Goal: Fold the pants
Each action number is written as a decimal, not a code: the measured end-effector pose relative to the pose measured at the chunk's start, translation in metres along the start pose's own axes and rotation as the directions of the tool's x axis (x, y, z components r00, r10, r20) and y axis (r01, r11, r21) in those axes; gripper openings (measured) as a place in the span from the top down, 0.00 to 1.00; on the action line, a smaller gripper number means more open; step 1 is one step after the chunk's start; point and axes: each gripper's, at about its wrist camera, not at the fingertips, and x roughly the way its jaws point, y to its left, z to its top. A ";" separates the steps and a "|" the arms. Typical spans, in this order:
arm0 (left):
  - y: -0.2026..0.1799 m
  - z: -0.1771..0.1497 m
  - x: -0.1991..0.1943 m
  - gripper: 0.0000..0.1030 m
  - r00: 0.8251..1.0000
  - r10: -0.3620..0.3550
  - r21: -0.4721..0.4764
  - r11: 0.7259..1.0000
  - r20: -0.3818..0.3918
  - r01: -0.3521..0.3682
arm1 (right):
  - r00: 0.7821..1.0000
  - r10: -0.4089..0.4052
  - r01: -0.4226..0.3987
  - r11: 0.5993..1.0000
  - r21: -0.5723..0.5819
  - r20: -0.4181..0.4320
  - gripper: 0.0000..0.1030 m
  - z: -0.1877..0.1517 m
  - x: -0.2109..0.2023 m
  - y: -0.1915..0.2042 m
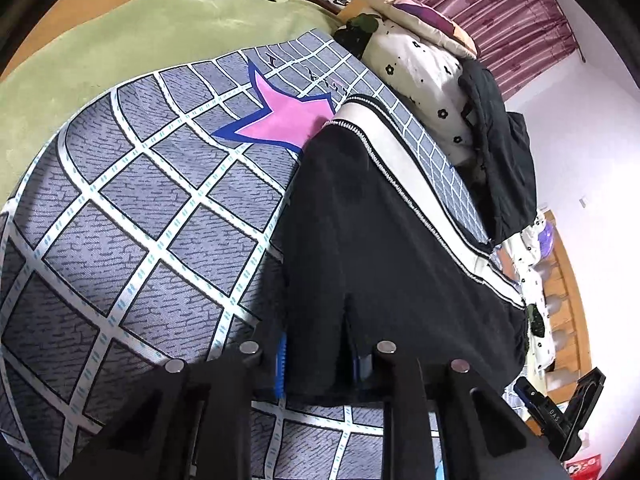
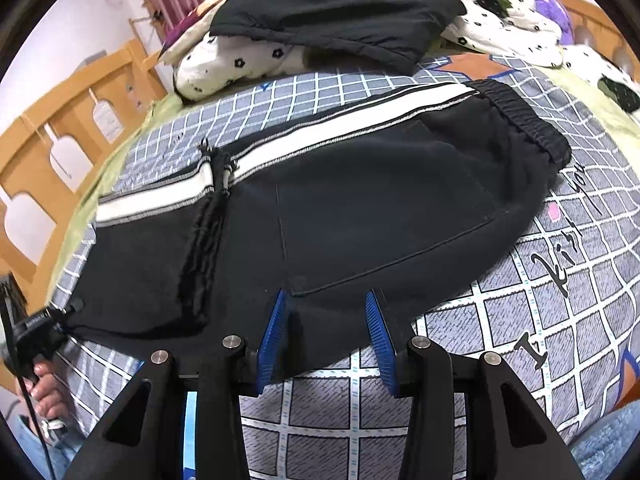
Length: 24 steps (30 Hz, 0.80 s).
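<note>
Black fabric fills both views: the pants (image 2: 360,200) lie flat across the grey checked bedspread (image 1: 140,200), already doubled over, with the white side stripe (image 2: 320,140) running along the far edge and the elastic waistband (image 2: 520,120) off to the right.

On the left, the left gripper (image 1: 320,356) sits low at the near edge of the cloth. Its blue pads (image 1: 282,364) are drawn close together with a pinch of black fabric bunched between them, so it looks to have hold of the hem end, probably so that end can be lifted and carried over. In the right wrist view a hand (image 2: 44,392) on that tool shows at the far left.

Moving right, the right gripper (image 2: 328,340) hovers over the near edge just below the back pocket (image 2: 380,220). Its jaws stand partly open, straddling a fold of cloth, and the pads are not yet pressing on it. My read: it wants a matching hold, so both grippers raise one edge evenly.

Beyond, a dark jacket (image 2: 340,12) lies on the floral pillows (image 2: 240,64), well clear.
</note>
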 end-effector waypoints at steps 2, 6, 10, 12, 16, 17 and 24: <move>-0.011 -0.002 -0.003 0.81 0.999 0.037 0.050 0.998 0.019 -0.037 | 1.000 0.010 -0.010 1.000 0.011 0.011 0.59 0.000 -0.005 0.000; -0.049 -0.004 -0.013 0.82 0.985 0.149 0.198 0.966 0.089 -0.164 | 0.999 0.033 -0.033 0.999 0.002 0.034 0.59 0.003 -0.014 0.000; -0.100 0.003 -0.028 0.83 0.979 0.116 0.273 0.949 0.166 -0.158 | 0.996 0.031 -0.022 0.994 -0.108 0.085 0.59 0.024 -0.030 0.005; -0.131 0.008 -0.035 0.84 0.984 0.055 0.287 0.952 0.167 -0.102 | 0.992 0.008 0.013 0.988 -0.157 0.127 0.59 0.042 -0.041 0.004; -0.200 -0.002 -0.033 0.84 0.985 -0.065 0.388 0.922 0.157 -0.001 | 0.980 0.064 -0.032 0.985 -0.167 0.190 0.58 0.086 -0.064 -0.020; -0.219 -0.009 -0.027 0.84 0.986 -0.093 0.417 0.909 0.141 0.026 | 0.974 0.053 -0.016 0.986 -0.165 0.222 0.56 0.093 -0.067 -0.028; -0.311 -0.085 0.059 0.84 0.994 -0.112 0.548 0.831 0.001 0.094 | 0.970 0.012 0.011 0.996 -0.091 0.244 0.55 0.079 -0.047 -0.112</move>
